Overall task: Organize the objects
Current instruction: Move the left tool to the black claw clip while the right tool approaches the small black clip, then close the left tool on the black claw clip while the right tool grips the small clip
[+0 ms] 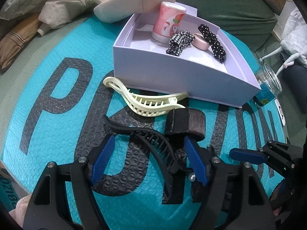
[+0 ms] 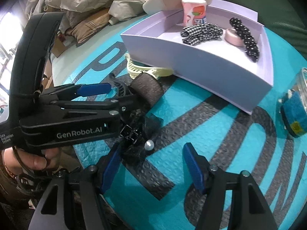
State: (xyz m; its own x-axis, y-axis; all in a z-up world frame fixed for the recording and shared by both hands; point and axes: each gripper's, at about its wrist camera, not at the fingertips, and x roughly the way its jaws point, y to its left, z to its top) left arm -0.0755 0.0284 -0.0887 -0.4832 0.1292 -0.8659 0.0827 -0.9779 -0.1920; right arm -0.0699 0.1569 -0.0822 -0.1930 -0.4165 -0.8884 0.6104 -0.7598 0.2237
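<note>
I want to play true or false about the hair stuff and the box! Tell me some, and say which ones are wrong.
1. The pink bottle stands upright inside the lavender box. True.
2. The cream hair clip is inside the box. False: it lies on the teal mat, just in front of the box.
3. Two scrunchies are in the box, a checked one and a dotted one. True.
4. The left gripper is shut tight on the black hair clip. False: its fingers are spread open on either side of the clip.
5. The glass jar is inside the box. False: it lies outside, beside the box.
</note>
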